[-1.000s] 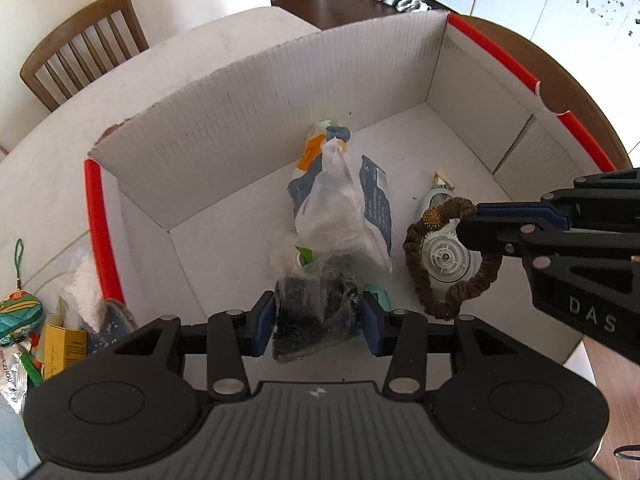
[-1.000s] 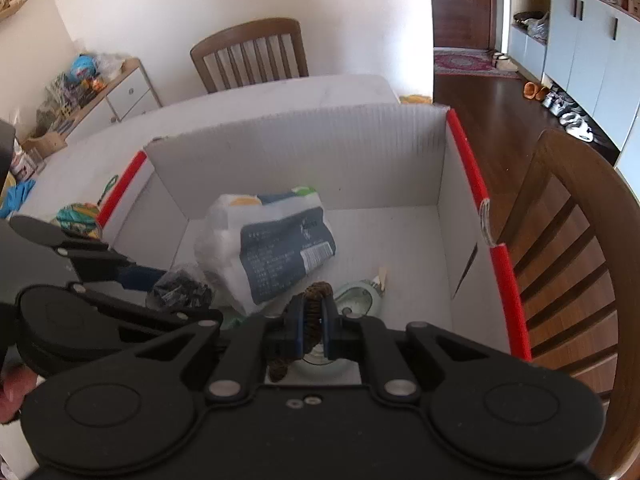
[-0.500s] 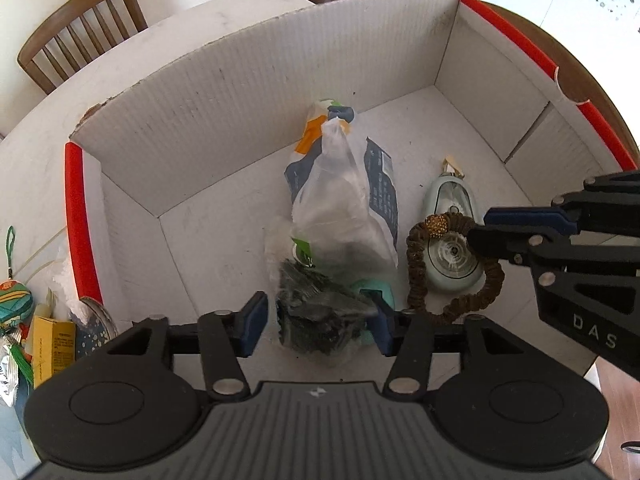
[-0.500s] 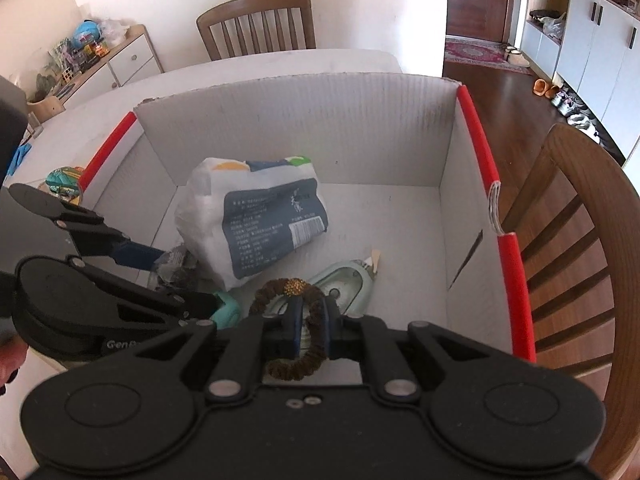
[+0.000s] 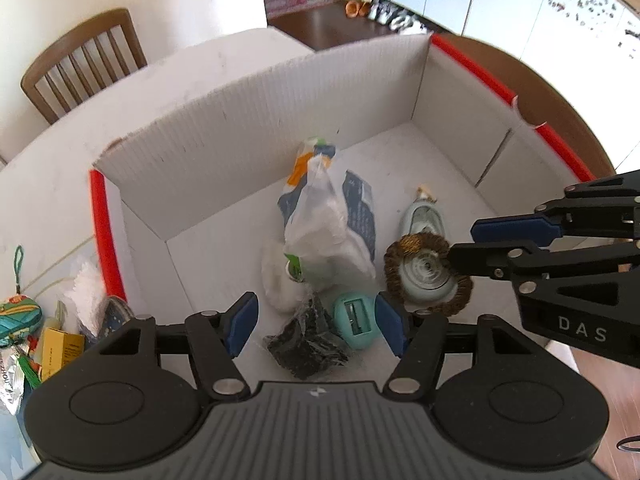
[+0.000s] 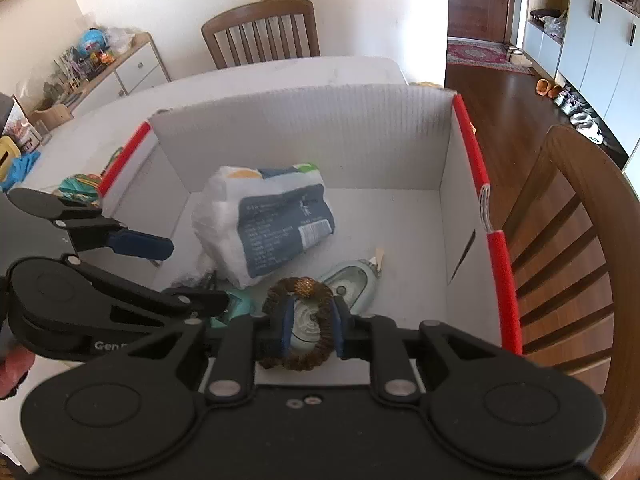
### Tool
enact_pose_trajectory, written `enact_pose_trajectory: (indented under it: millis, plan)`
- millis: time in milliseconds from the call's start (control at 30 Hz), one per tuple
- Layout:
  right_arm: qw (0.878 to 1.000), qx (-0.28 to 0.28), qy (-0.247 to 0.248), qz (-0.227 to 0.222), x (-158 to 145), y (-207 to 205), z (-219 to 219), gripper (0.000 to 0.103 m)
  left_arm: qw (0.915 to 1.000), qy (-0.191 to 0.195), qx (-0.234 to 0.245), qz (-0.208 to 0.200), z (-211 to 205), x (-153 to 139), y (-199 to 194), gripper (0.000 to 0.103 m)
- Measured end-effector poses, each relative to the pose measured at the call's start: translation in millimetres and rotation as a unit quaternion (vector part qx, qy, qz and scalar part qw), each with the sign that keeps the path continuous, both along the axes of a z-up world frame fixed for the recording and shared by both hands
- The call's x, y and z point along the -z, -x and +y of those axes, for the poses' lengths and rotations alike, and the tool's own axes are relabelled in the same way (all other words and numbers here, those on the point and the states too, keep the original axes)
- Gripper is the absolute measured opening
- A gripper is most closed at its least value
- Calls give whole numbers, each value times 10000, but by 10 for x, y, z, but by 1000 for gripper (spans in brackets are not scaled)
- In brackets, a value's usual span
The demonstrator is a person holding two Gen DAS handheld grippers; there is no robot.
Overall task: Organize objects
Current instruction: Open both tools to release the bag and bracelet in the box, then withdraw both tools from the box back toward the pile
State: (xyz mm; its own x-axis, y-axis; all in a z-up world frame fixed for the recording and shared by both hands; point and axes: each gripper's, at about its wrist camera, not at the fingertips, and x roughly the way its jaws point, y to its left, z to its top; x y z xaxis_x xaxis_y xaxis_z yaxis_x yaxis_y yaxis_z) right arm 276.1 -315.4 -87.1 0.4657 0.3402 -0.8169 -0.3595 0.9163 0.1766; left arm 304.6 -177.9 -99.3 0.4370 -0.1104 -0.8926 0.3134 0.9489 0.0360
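A white cardboard box (image 5: 280, 120) with red-taped edges holds the items. My left gripper (image 5: 316, 322) is open above a small clear bag of dark bits (image 5: 306, 350) lying on the box floor beside a teal sharpener (image 5: 356, 320). My right gripper (image 6: 311, 326) has its jaws parted, with a brown bead bracelet (image 6: 298, 288) lying between them over a pale green device (image 6: 352, 280). The bracelet also shows in the left wrist view (image 5: 428, 276), next to the right gripper (image 5: 472, 244). A white and blue tissue pack (image 6: 268, 220) lies mid-box.
Left of the box on the table lie a colourful pouch (image 5: 18, 316), a yellow carton (image 5: 60, 348) and wrappers. Wooden chairs stand behind the table (image 6: 260, 34) and at the right (image 6: 568, 240). A sideboard with clutter (image 6: 100, 60) is at the far left.
My left gripper opened and let the bag of dark bits drop to the box floor, then rose. My right gripper opened, leaving the bracelet on the green device.
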Motion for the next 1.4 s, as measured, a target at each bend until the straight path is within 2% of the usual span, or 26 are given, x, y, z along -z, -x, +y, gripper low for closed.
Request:
enact_pose_trajectory:
  millis: [200,367,533,667,900,967,1100,1233,1400]
  plan:
    - [9998,-17,-60,-163,-173,96,-9,27,9993,124,65,-343,40,-206,168,64]
    - [9992,25,-148,-361,-324,195,-8,41,9975,247,27,-664,108,-394,334,67]
    - [9983,71,-272,-510,-463,282,19,45,9950,336,-31,-940,240,-556,466,70]
    - [9972,67,-357,-656,-580,363,76,59,9931,480,-127,-1063,364,-635,563,73]
    - [9959,69,-365,-821,-717,464,236,63,9898,657,-281,-1235,631,-763,687,77]
    - [9956,81,-409,-836,-744,492,281,69,9889,686,-322,-1277,715,-798,722,81]
    - [9949,105,-398,-924,-794,560,407,73,9869,761,-391,-1369,876,-867,793,82]
    - [9938,210,-409,-1012,-837,632,524,85,9843,784,-439,-1522,1048,-927,879,85]
    - [9926,315,-490,-1065,-887,717,705,92,9823,863,-471,-1596,1259,-970,962,87]
